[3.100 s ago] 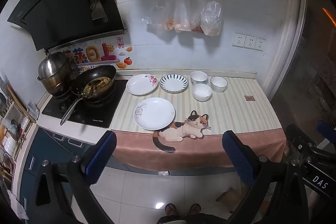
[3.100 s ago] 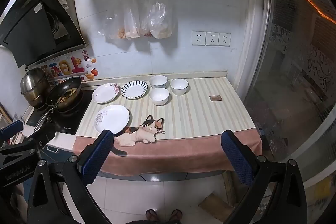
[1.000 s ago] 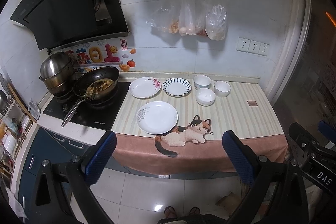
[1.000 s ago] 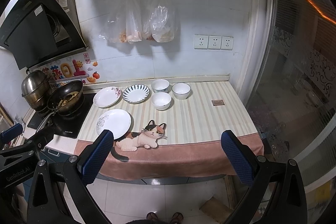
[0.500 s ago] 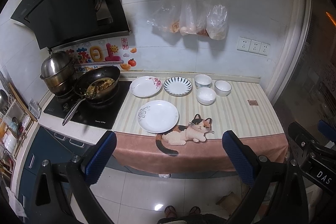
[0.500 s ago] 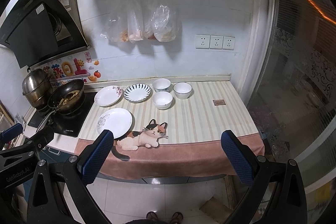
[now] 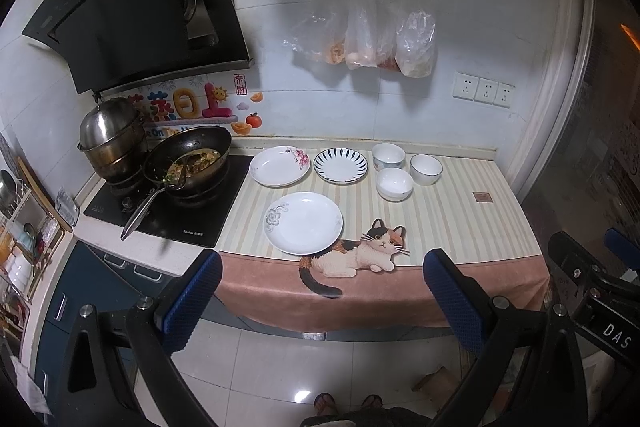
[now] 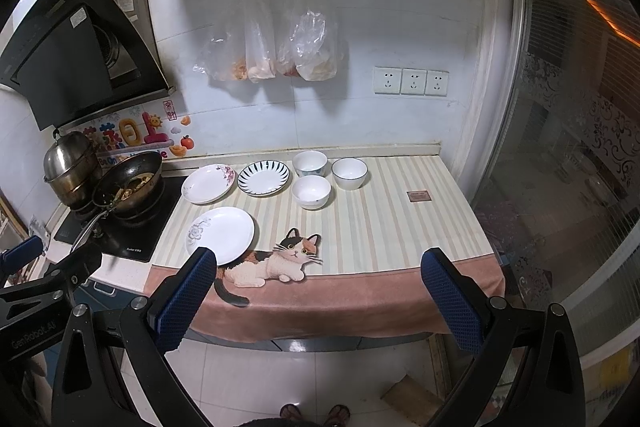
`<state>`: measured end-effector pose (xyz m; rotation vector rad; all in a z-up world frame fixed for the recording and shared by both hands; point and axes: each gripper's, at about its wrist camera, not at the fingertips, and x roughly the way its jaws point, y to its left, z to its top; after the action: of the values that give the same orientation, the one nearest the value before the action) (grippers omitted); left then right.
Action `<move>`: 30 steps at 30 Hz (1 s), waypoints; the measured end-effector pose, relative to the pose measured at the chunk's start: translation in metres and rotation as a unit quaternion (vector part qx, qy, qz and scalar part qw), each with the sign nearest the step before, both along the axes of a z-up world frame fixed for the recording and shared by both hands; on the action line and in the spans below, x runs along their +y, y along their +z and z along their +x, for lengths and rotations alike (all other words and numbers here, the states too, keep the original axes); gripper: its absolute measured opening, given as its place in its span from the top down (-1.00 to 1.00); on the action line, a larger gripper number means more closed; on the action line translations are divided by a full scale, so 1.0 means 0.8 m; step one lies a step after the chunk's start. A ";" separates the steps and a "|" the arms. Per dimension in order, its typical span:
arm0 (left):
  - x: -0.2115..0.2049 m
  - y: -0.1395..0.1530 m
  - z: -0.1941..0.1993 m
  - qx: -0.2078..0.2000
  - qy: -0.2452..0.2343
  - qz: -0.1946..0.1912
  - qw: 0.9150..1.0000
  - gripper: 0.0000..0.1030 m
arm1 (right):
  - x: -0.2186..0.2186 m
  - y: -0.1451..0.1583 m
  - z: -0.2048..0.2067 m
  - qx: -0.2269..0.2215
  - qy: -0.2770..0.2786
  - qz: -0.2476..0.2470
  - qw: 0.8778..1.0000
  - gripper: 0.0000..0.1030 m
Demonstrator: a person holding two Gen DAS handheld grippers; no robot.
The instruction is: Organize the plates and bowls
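Both views have edged closer to the counter [image 7: 460, 223]. Left gripper [image 7: 320, 291] and right gripper [image 8: 316, 291] wide, empty. Approach the near plate [image 7: 303, 223] low, at its rim.

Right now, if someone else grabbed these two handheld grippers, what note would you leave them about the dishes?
Left gripper: open, empty, back from the counter.
Right gripper: open, empty, also short of the counter.
Dishes: plain white plate at the front; pink-flower plate and blue-striped plate behind it; three white bowls clustered to their right, on the striped cloth.
Done: nothing stacked.
Left: stack the plates, nest the bowls.
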<state>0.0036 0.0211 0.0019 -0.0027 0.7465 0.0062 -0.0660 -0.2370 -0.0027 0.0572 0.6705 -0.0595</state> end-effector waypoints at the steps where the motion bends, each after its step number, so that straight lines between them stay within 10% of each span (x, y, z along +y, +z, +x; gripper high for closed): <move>1: 0.000 0.000 0.000 0.000 0.000 0.001 1.000 -1.00 | 0.001 0.000 0.000 0.000 0.000 0.000 1.000 -1.00; 15: 0.042 -0.031 0.051 -0.031 0.021 0.016 0.999 -1.00 | 0.013 -0.035 0.040 -0.005 0.035 0.049 0.998 -1.00; 30: 0.152 -0.269 0.340 0.166 0.102 0.008 0.981 -0.96 | 0.054 -0.311 0.388 0.200 0.122 0.120 0.965 -0.97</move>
<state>0.2754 0.1430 -0.2134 -0.0636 1.0787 0.2121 0.2444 -0.1938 -0.2518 0.1980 1.0826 0.2549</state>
